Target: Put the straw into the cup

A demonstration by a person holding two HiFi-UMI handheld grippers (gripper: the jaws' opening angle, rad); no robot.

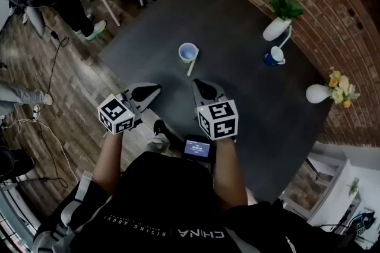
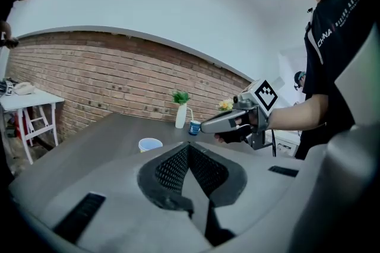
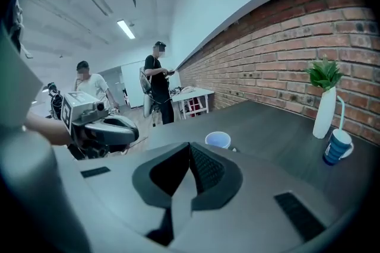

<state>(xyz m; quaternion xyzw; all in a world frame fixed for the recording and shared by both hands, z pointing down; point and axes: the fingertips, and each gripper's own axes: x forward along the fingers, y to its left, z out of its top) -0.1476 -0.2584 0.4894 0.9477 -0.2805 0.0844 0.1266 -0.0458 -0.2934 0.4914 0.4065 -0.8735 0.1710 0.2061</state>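
A dark grey square worktop (image 1: 237,97) is seen from above, set against a curved red brick wall (image 1: 332,2). A pale blue round cup (image 1: 188,52) stands upright on the worktop, towards its far left part. A pale green straw (image 1: 192,64) lies flat on the worktop just beside the cup, at the cup's near right side, with its length running towards the near edge. Whether the straw touches the cup cannot be told.

The left gripper (image 1: 155,89) is held over the near left edge of the worktop and is pointed towards the cup. Its jaws are closed tip to tip, and nothing is held between them. The right gripper (image 1: 197,84) is held just to the right of it, near the near end of the straw but apart from it. Its jaws are likewise pressed together at the tips, with nothing gripped. Neither gripper is in contact with the cup, the straw or the worktop.

Along the right side of the worktop three things are set well apart from the cup: a white vase with a green plant (image 1: 276,28) at the far end, a blue and white mug (image 1: 273,57) just near of it, and a white vase with yellow flowers (image 1: 319,93) nearer still. A small lit screen (image 1: 198,148) is seen at the person's chest.
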